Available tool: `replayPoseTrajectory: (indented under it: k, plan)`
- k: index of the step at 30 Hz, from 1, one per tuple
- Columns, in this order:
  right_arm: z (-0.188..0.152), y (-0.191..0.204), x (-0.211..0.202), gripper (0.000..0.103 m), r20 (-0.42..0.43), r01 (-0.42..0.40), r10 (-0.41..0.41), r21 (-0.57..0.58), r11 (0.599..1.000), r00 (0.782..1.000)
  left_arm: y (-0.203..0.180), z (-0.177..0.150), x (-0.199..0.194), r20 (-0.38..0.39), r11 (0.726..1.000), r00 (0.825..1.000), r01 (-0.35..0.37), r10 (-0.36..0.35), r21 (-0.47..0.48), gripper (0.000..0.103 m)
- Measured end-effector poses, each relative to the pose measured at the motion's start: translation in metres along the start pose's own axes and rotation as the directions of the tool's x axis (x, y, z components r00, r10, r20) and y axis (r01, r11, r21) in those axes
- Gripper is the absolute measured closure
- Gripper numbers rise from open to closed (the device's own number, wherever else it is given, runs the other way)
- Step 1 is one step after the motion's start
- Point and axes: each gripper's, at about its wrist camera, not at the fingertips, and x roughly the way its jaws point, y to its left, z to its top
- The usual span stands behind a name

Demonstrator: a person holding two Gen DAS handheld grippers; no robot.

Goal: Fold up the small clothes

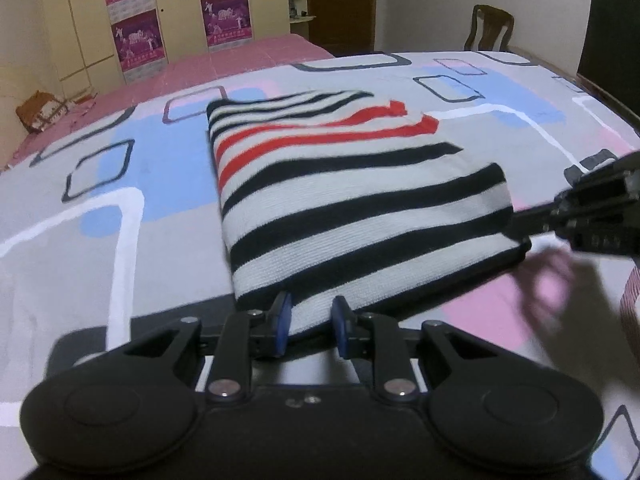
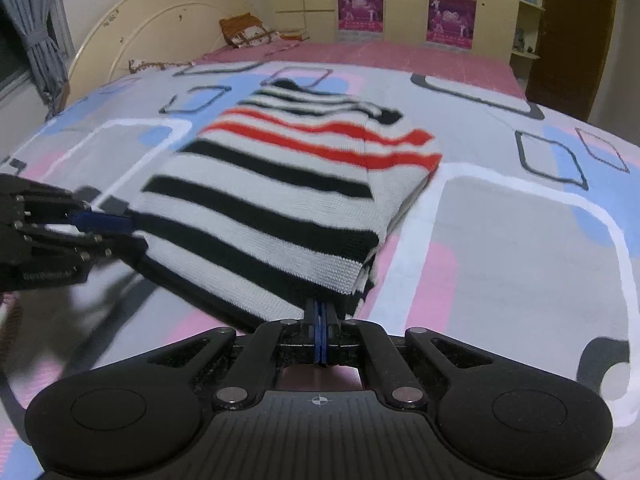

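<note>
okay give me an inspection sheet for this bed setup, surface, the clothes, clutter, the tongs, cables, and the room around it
Surface: patterned bedsheet in grey, blue, pink and white, lying flat.
Job's things: one folded striped sweater, black, white and red, in layers on the sheet.
Clutter: brown patterned cushion on the pink bedding by the headboard.
Tongs: left tongs open, pads either side of the sweater's near edge; right tongs shut at a near corner of the sweater.
Cables: nothing seen.
Surroundings: cream headboard, wardrobe with purple posters, wooden chair, grey curtain.
</note>
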Motion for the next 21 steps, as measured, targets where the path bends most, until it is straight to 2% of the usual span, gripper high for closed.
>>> replayPoseTrajectory:
  k: [1, 2, 3, 4, 5, 7, 8, 10, 13, 15, 20, 21]
  plan:
    - [0.004, -0.001, -0.007, 0.103, 0.028, -0.003, 0.003, 0.015, 1.000, 1.000, 0.000, 0.004, -0.006, 0.016, 1.000, 1.000, -0.003, 0.003, 0.000, 0.077]
    - [0.009, -0.004, -0.015, 0.103, 0.063, -0.002, 0.001, 0.030, 1.000, 0.998, 0.001, 0.009, -0.012, 0.040, 1.000, 0.999, -0.012, 0.012, -0.005, 0.068]
    - [0.016, -0.008, -0.021, 0.103, 0.106, 0.002, -0.007, 0.043, 0.999, 0.994, 0.001, 0.015, -0.015, 0.062, 1.000, 0.998, -0.022, 0.022, -0.007, 0.043]
    - [0.022, -0.011, -0.022, 0.103, 0.133, 0.010, -0.016, 0.052, 0.999, 0.991, 0.001, 0.021, -0.016, 0.091, 1.000, 0.995, -0.029, 0.030, -0.004, 0.030]
    - [0.030, -0.014, -0.020, 0.103, 0.156, 0.020, -0.029, 0.059, 0.998, 0.987, 0.000, 0.029, -0.013, 0.113, 0.999, 0.993, -0.035, 0.034, 0.001, 0.032]
    - [0.046, -0.017, -0.007, 0.103, 0.164, 0.048, -0.058, 0.068, 0.997, 0.985, -0.003, 0.049, 0.000, 0.109, 0.999, 0.994, -0.025, 0.022, 0.023, 0.055]
    - [0.053, -0.019, 0.004, 0.103, 0.154, 0.040, -0.051, 0.072, 0.997, 0.987, -0.005, 0.058, 0.007, 0.120, 0.999, 0.993, -0.019, 0.016, 0.026, 0.057]
    - [0.064, -0.024, 0.026, 0.103, 0.130, 0.009, -0.023, 0.101, 0.995, 0.991, -0.006, 0.072, 0.023, 0.117, 1.000, 0.993, 0.000, -0.001, 0.013, 0.058]
    - [0.071, -0.026, 0.050, 0.103, 0.108, 0.032, -0.045, 0.112, 0.993, 0.993, -0.006, 0.085, 0.053, 0.058, 1.000, 0.998, 0.013, -0.012, -0.020, 0.058]
    - [0.067, -0.030, 0.063, 0.103, 0.081, 0.035, -0.044, 0.109, 0.993, 0.996, -0.008, 0.084, 0.067, 0.028, 1.000, 1.000, 0.012, -0.012, -0.007, 0.058]
    - [0.065, -0.028, 0.058, 0.103, 0.088, 0.047, -0.054, 0.076, 0.996, 0.995, -0.013, 0.086, 0.063, 0.015, 0.999, 1.000, -0.015, 0.014, 0.029, 0.058]
    - [0.065, -0.029, 0.052, 0.097, 0.103, 0.043, -0.053, 0.090, 0.995, 0.993, -0.011, 0.086, 0.058, 0.027, 0.999, 0.999, -0.023, 0.022, 0.029, 0.053]
